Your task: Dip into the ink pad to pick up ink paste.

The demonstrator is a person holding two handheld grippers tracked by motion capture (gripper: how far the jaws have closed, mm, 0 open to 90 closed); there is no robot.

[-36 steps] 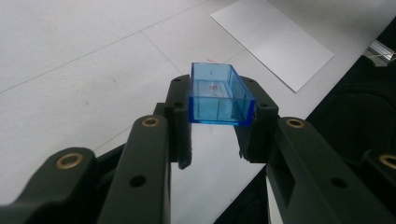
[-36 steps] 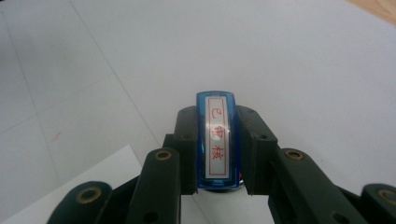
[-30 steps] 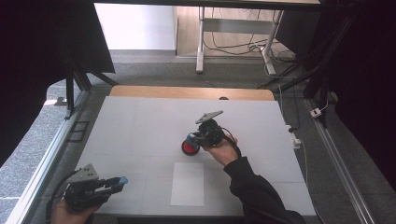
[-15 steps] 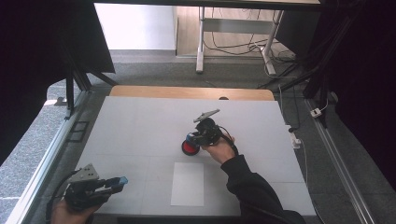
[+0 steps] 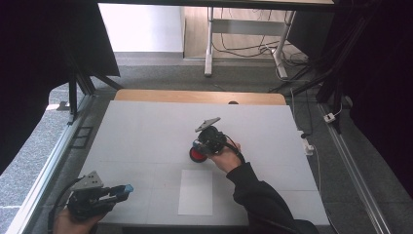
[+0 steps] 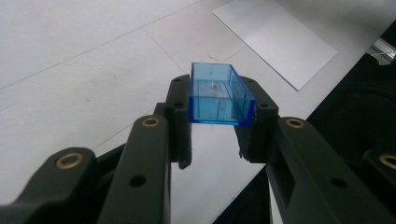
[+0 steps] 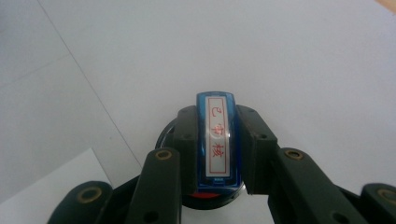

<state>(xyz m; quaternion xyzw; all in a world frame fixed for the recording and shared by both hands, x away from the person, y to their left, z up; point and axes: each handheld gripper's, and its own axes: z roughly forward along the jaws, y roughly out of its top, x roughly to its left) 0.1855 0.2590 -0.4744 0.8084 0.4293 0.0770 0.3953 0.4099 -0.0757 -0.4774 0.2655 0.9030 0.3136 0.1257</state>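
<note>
Blue stamp (image 7: 218,140), gripped by the right claw (image 5: 204,146), over the red ink pad (image 5: 197,155) just beyond the paper sheet (image 5: 196,192); left claw (image 5: 122,191) clamps a blue cap (image 6: 219,94) near the counter (image 5: 146,131) front-left edge, well apart from the sheet.

Glossy clear blue plastic cap (image 6: 220,95)

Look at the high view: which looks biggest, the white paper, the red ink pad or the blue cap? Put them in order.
Largest to smallest, as they look in the high view:
1. white paper
2. red ink pad
3. blue cap, held in the left hand-held gripper

The last two look close in size, and the pad is partly hidden, so that order is unsure.
</note>
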